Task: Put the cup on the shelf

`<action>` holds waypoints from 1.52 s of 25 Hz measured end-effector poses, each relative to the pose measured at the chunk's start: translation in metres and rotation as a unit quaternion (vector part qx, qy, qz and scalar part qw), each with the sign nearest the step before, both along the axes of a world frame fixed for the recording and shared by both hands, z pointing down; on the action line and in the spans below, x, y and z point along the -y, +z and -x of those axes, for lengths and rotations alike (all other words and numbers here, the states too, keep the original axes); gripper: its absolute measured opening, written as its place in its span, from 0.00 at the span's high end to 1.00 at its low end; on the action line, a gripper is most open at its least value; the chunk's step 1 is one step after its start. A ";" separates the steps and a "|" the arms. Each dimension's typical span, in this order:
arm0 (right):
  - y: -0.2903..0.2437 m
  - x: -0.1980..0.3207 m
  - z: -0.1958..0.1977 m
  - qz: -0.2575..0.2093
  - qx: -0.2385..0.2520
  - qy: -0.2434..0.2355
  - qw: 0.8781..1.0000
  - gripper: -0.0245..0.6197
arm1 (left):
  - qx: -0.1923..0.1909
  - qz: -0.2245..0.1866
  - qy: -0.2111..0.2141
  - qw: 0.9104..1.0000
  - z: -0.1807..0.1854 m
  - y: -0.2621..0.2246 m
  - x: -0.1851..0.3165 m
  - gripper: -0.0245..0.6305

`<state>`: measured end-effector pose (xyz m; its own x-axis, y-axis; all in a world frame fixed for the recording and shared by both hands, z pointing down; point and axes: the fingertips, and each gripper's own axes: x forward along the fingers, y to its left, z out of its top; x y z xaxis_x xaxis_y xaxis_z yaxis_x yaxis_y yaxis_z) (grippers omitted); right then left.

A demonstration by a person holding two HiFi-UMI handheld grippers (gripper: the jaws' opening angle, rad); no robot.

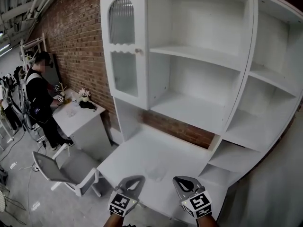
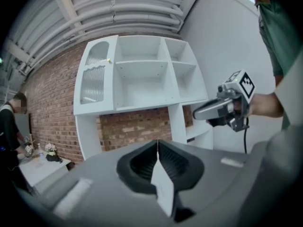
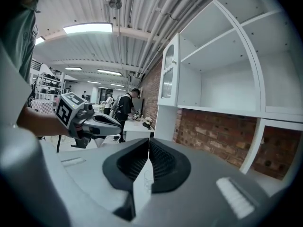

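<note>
Two hand-held grippers hover side by side at the near edge of a white worktop (image 1: 142, 150) under a white shelf unit (image 1: 199, 56) set against a brick wall (image 1: 75, 37). The left gripper (image 1: 135, 179) has its fingers clenched on nothing, tips meeting. The right gripper (image 1: 183, 179) is likewise closed and empty. A clear cup (image 3: 147, 180) stands on the worktop just ahead, seen through the slit below the right gripper's closed fingertips and touched by neither tool. The open shelves are bare, and a ribbed glass door (image 1: 124, 46) covers the upper left compartment. At left, a person (image 1: 40, 93) stands at a second table beside a grey chair (image 1: 61, 169).
</note>
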<state>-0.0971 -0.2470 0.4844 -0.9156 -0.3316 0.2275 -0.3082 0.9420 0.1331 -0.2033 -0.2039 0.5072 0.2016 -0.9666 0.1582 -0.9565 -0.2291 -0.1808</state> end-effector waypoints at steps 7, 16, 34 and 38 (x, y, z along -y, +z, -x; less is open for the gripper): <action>0.002 0.014 0.022 -0.007 0.005 0.015 1.000 0.95 | -0.007 0.004 0.019 1.000 0.012 0.010 0.019 0.95; 0.013 0.041 0.033 0.005 0.004 -0.004 1.000 0.95 | -0.017 0.020 -0.012 1.000 0.025 0.032 0.045 0.94; 0.039 0.096 0.039 0.020 -0.022 -0.070 0.997 0.95 | -0.051 0.055 -0.117 0.990 0.042 0.108 0.104 0.85; 0.044 0.102 0.036 0.021 -0.027 -0.076 0.997 0.95 | -0.057 0.069 -0.132 0.987 0.045 0.129 0.110 0.82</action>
